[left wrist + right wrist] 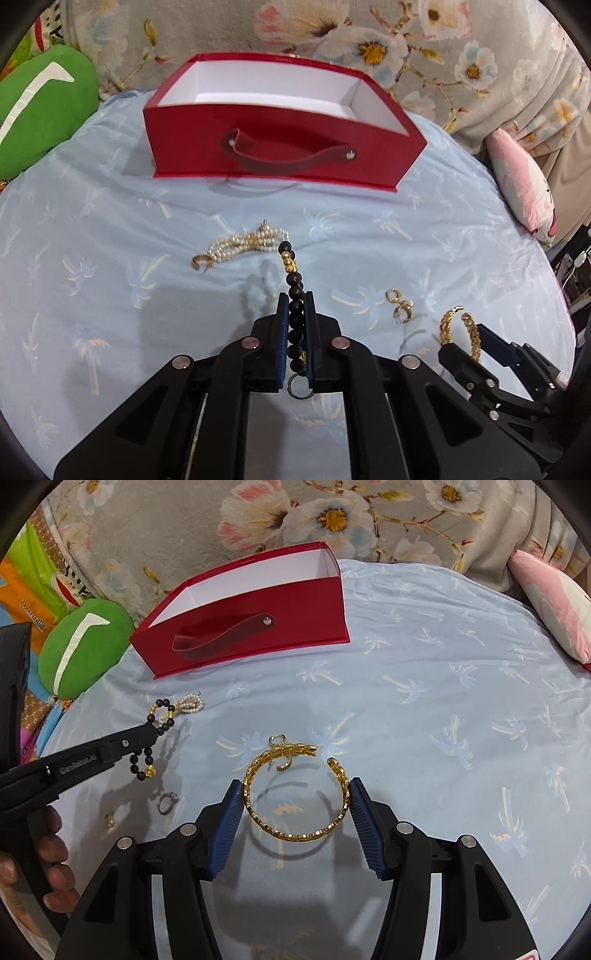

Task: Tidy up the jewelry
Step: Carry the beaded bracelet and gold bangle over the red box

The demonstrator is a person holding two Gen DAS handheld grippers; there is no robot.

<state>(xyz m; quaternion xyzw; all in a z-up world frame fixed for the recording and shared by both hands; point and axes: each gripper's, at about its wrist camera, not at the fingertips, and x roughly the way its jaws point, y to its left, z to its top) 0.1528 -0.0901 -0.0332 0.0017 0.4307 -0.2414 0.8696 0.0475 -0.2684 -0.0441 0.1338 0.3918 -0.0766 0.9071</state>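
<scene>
My left gripper (296,295) is shut on a black bead bracelet (294,291) with gold beads, held above the blue sheet; it also shows in the right wrist view (153,734). My right gripper (297,784) is shut on an open gold cuff bangle (295,794), also seen in the left wrist view (460,330). An open red box (284,147) with white inside stands ahead; in the right wrist view the box (251,616) is at upper left. A pearl bracelet (247,240) lies in front of it.
Gold earrings (399,304) lie on the sheet, one gold ring (201,261) lies by the pearls, and a silver ring (168,801) and a small earring (109,819) lie at left. A green cushion (40,110) and a pink pillow (557,602) flank the bed.
</scene>
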